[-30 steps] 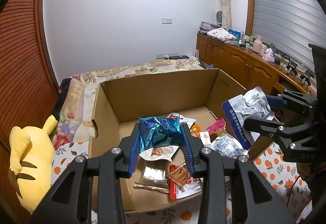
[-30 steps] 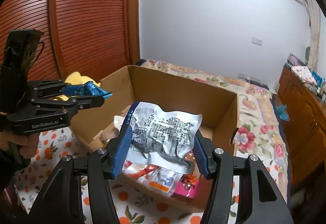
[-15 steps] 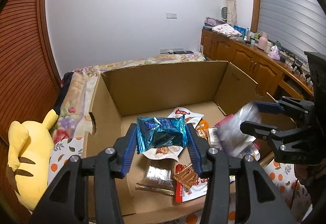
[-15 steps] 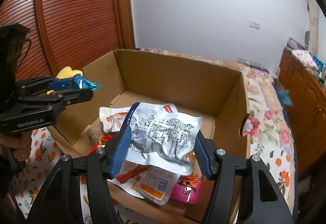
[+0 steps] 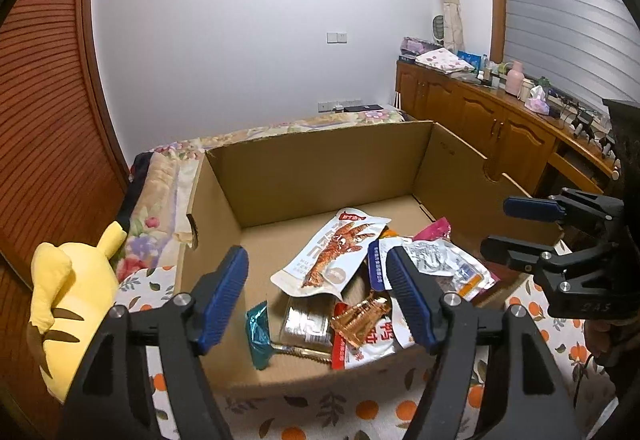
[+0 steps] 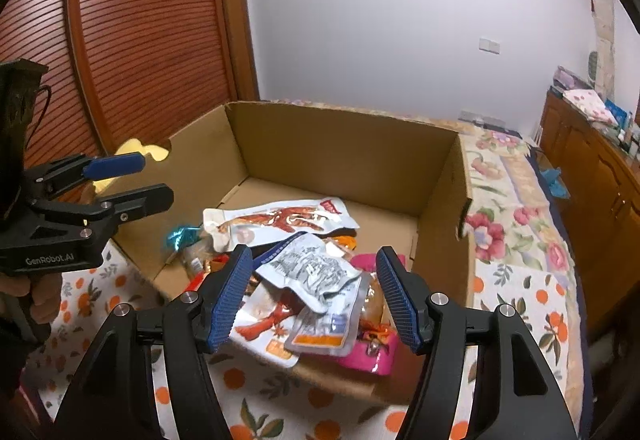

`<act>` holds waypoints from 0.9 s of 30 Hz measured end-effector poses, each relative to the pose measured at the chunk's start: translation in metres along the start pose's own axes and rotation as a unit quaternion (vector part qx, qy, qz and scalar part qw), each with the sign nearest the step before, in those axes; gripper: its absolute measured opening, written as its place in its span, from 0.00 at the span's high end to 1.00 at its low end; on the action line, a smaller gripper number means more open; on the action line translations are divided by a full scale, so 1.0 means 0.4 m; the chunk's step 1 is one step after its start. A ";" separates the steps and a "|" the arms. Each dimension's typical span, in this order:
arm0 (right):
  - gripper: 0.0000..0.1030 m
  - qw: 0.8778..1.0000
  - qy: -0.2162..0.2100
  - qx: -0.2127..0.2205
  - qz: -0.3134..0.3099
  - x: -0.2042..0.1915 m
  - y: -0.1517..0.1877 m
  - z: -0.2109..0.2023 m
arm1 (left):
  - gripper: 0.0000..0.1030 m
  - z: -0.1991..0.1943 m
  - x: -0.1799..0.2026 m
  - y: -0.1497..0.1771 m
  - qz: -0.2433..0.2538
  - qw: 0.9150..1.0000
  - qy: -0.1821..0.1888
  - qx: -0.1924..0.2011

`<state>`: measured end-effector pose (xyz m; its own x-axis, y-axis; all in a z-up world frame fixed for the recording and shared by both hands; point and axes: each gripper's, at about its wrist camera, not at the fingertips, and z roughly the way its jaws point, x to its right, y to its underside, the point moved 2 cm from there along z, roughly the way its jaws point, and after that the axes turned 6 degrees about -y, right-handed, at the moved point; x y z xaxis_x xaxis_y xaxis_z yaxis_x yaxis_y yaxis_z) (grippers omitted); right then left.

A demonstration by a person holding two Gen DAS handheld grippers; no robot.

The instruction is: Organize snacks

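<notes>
Left wrist | left claw [image 5: 318, 296] spread, empty | right claw [image 6: 312, 296] spread, empty

Bare floor in cardboard box [image 5: 320, 176] behind snack packets [image 5: 340, 252].

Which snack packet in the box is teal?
The small teal foil packet, lying alone by the cardboard box's near-left corner; the others are white, silver, red or pink.

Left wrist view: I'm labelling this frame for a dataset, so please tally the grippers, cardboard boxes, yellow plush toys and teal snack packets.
Grippers: 2 (left gripper, right gripper)
Cardboard box: 1
Yellow plush toy: 1
Teal snack packet: 1
Total: 5
</notes>
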<state>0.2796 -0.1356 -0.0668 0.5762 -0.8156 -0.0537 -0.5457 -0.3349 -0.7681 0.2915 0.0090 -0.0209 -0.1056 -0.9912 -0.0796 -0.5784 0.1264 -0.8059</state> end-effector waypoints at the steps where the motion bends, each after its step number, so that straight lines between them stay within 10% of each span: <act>1: 0.36 1.000 0.002 0.001 0.001 -0.003 0.004 -0.009 | 0.29 -0.009 0.002 0.001 0.000 1.000 -0.002 0.002; 27: 0.18 0.993 0.052 0.106 0.007 -0.112 0.061 -0.306 | 0.07 -0.317 0.025 0.083 -0.037 0.996 -0.035 0.072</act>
<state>0.1662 -0.1649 -0.0050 0.4984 -0.8669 -0.0075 -0.4063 -0.2259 -0.8854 0.1687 0.0082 0.0261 -0.0078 -0.9985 -0.0541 -0.4598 0.0516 -0.8865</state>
